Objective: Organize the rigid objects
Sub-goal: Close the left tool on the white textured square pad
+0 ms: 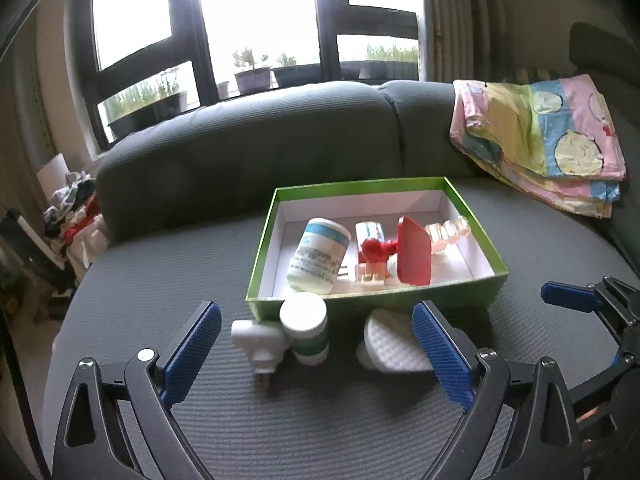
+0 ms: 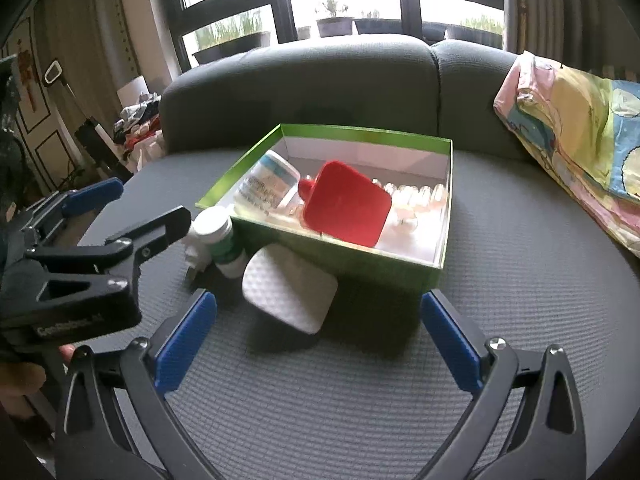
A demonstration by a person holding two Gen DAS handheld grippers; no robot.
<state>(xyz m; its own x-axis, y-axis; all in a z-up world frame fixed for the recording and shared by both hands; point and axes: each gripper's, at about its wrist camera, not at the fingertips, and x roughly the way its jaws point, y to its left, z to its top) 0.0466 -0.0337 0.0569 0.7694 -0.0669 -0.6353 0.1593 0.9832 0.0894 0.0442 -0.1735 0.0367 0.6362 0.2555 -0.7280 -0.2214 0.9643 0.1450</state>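
Rigid objects are lying partly inside and partly just outside a green box [image 1: 372, 300], which is sitting on the grey seat cushion of a sofa [image 1: 248, 148]. A folded patterned cloth [image 1: 540, 140] is resting on the sofa at the far right, well apart from the box.

Inside the box, a red flat-panelled item [image 1: 414, 250] is standing tilted near the middle. To its left, a white bottle with a blue label [image 1: 318, 256] is lying on its side. A clear moulded piece [image 1: 446, 234] is lying to the right of the red item, toward the far right corner. Smaller items between the bottle and the red item are too blurred to identify.

Outside the box, against its near wall, three things are waiting. A white pad [image 2: 290, 288] is leaning at the near wall. To its left, a white-capped green bottle [image 1: 306, 330] is standing upright, touching the box. A white plug [image 1: 258, 340] is lying just left of that bottle.

Left hand-held gripper [image 1: 316, 354] is hovering near these three things with its blue pads spread wide, holding nothing. Right hand-held gripper [image 2: 318, 344] is likewise spread wide and holding nothing, positioned near the white pad.
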